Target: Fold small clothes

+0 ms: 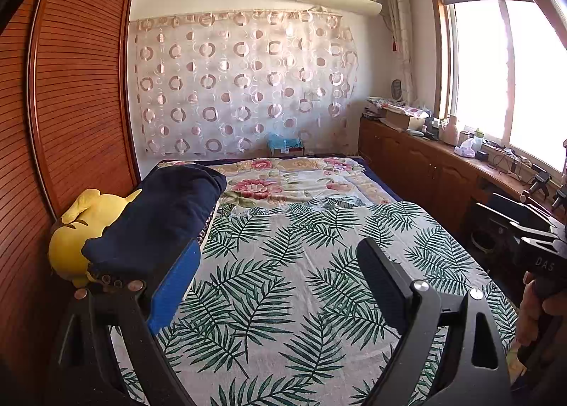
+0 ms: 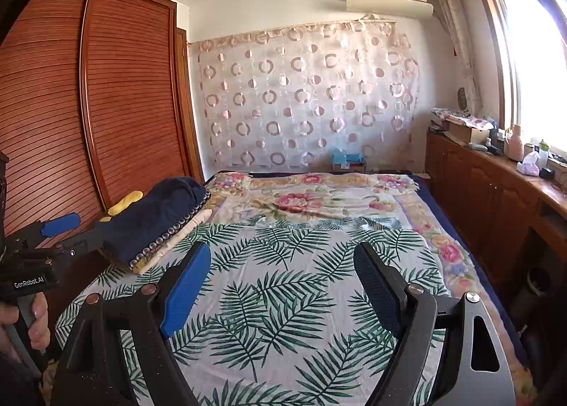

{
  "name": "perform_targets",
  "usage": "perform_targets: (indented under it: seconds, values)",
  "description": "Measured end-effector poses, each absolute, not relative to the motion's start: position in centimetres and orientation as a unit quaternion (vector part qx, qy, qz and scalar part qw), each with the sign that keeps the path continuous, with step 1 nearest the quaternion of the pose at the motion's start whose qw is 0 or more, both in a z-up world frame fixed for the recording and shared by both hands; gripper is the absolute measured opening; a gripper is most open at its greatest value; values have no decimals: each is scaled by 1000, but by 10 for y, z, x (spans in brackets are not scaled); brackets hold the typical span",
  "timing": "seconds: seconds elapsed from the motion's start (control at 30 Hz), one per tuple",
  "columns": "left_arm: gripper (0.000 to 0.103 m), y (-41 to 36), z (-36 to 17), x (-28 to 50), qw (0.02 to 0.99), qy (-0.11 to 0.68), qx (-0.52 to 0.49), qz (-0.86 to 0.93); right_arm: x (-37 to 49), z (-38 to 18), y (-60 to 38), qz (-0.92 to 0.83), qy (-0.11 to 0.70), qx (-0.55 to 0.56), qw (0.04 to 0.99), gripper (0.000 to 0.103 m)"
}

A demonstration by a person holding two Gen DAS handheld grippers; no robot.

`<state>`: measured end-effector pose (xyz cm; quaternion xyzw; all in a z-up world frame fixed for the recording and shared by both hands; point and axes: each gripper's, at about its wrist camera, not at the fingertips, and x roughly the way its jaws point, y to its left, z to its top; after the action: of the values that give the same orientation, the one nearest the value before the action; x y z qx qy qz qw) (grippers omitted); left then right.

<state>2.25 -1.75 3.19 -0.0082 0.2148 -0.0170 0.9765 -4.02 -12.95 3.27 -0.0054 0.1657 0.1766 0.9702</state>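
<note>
A folded navy cloth [image 1: 159,214] [image 2: 156,218] lies on the left side of the bed, resting on a cream piece with a beaded edge [image 2: 166,239]. My left gripper [image 1: 280,250] [image 2: 81,229] hangs open over the leaf-print sheet [image 1: 283,282], and its blue finger [image 1: 177,285] is close beside the navy cloth. My right gripper [image 2: 283,252] is open too, over the same sheet [image 2: 283,317], with nothing between its fingers. Its black housing [image 1: 544,262] shows at the right edge of the left wrist view, held by a hand.
A yellow plush toy [image 1: 74,229] [image 2: 125,202] sits behind the navy cloth, against the slatted wooden wardrobe [image 1: 81,87]. A floral blanket [image 1: 283,182] covers the far half of the bed. A low wooden cabinet [image 1: 425,165] with clutter runs under the window on the right.
</note>
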Motion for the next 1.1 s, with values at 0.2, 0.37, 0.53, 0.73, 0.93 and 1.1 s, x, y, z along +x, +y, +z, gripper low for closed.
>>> perform_targets:
  seconds: [0.2, 0.37, 0.53, 0.73, 0.93, 1.1]
  values:
    - [91, -16, 31, 23, 977, 215, -8, -18, -40, 34, -133, 178, 167, -6, 970, 84]
    - [91, -17, 34, 22, 977, 214, -8, -15, -39, 35, -138, 178, 169, -8, 969, 84]
    - [91, -17, 36, 22, 977, 214, -8, -14, -39, 37, -141, 179, 168, -8, 969, 84]
    - [91, -16, 36, 22, 977, 214, -8, -14, -39, 39, -146, 181, 168, -6, 969, 84]
    - [91, -15, 37, 22, 977, 213, -9, -14, -38, 39, -151, 184, 169, -7, 968, 84]
    - [91, -14, 38, 21, 977, 213, -8, -12, -38, 39, -152, 184, 169, -8, 968, 84]
